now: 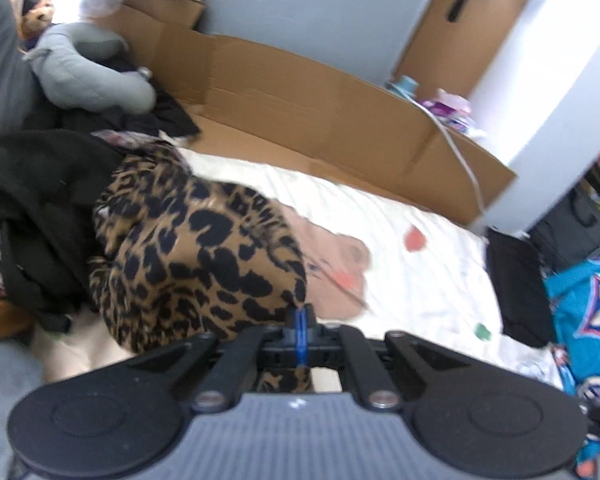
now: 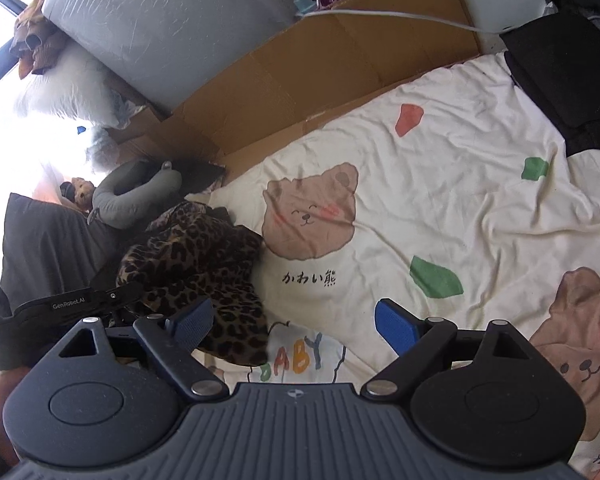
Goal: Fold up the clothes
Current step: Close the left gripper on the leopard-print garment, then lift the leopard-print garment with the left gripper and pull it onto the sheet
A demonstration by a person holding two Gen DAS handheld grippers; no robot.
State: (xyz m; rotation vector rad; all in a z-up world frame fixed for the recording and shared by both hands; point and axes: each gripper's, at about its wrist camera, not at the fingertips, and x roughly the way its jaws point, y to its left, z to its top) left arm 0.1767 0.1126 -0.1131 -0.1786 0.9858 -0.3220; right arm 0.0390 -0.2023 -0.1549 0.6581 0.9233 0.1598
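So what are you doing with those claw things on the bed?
Folding clothes. The left claw is shut on a leopard-print garment, pulling it from the pile of dark clothes. The right claw is open, holding nothing, over the bear-print sheet. Nothing is folded yet.

left wrist cam: close above the leopard-print garment [image 1: 188,256], angled down across the bed [image 1: 420,280].
right wrist cam: higher over the same bed [image 2: 440,208]; both catch the cardboard [image 1: 300,100].
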